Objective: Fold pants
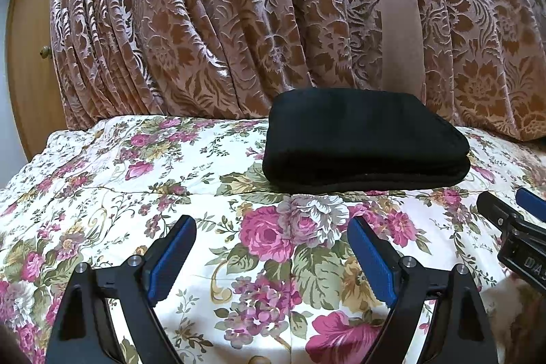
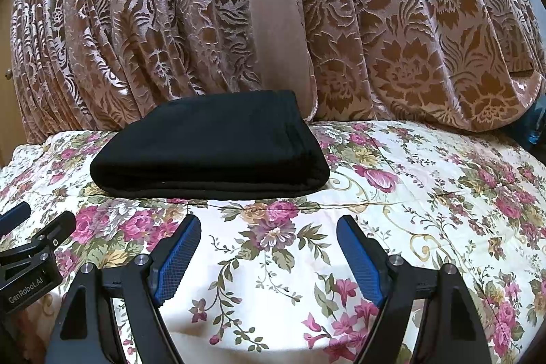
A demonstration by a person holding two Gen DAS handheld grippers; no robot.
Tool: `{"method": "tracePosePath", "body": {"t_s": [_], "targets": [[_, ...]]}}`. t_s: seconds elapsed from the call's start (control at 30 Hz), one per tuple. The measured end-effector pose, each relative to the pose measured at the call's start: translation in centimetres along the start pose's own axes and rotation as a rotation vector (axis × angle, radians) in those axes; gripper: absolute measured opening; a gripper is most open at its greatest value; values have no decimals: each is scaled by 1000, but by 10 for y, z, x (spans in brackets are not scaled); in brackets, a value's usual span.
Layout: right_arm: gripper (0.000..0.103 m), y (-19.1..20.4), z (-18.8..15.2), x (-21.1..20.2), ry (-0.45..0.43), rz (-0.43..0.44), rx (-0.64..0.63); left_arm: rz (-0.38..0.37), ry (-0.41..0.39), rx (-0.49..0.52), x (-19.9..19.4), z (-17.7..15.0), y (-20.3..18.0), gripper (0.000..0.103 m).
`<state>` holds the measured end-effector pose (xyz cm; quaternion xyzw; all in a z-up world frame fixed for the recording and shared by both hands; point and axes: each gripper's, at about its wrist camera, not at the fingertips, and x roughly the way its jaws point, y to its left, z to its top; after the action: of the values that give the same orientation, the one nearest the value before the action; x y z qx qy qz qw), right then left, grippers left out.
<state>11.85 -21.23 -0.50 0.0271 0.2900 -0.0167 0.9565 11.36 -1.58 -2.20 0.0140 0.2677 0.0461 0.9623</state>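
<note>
A bed (image 1: 102, 166) covered in a cream spread printed with pink roses and green leaves fills the lower part of both views. Behind its far edge hangs a heavy curtain (image 1: 204, 23) in brown and pale floral velvet, with a plain beige strip (image 1: 396, 23) running down it. At the far left, wooden furniture with a small brass knob (image 1: 44, 52) shows past the curtain.

The black pants (image 1: 365, 139) lie folded into a compact, layered rectangle on the bed, close to the far edge and just in front of the curtain, its rounded fold facing the cameras.

The left claw (image 1: 273, 258) hovers over the near part of the bed, spread wide, with its blue pads (image 1: 172, 261) holding nothing; the pants lie ahead of it and slightly to its right, well apart. The right claw (image 2: 269, 258) is likewise spread wide and holds nothing, with the pants (image 2: 211, 145) ahead and to its left. The two claws sit side by side, each visible at the edge of the other's view.
</note>
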Motion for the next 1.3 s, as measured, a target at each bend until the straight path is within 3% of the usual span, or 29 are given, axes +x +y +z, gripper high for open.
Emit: {"method": "tracePosePath", "body": {"t_s": [1.3], "targets": [[83,0,-1,1,4,-1,2,-9,40,-7,8,-2,2,90]]}}
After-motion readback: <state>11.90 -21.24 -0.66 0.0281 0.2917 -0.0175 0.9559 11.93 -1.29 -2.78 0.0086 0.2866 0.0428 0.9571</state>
